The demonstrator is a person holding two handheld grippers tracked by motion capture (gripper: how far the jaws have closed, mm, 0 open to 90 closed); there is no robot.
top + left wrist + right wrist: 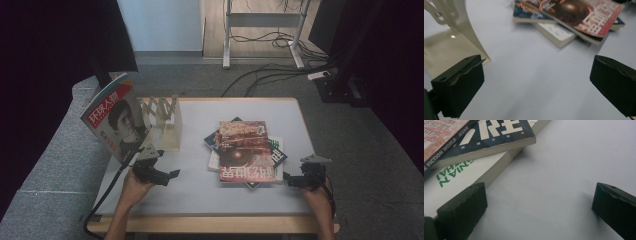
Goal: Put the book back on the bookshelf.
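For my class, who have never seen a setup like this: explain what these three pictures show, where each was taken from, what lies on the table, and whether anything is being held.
There is no robot here. A person sits at a table and holds a hand tool with two black jaws in each hand: the left gripper and the right gripper.

The high view looks down from above the person; the forearms come in from the bottom. The other two pictures come from small cameras riding on each gripper, looking along its jaws.

On the table lies a stack of books with a red magazine on top. To the left stands a cream metal book stand, and a magazine with a portrait cover stands tilted at its left side.

Both grippers have their jaws wide apart over bare tabletop, so nothing is held. The right gripper sits beside the stack's corner.
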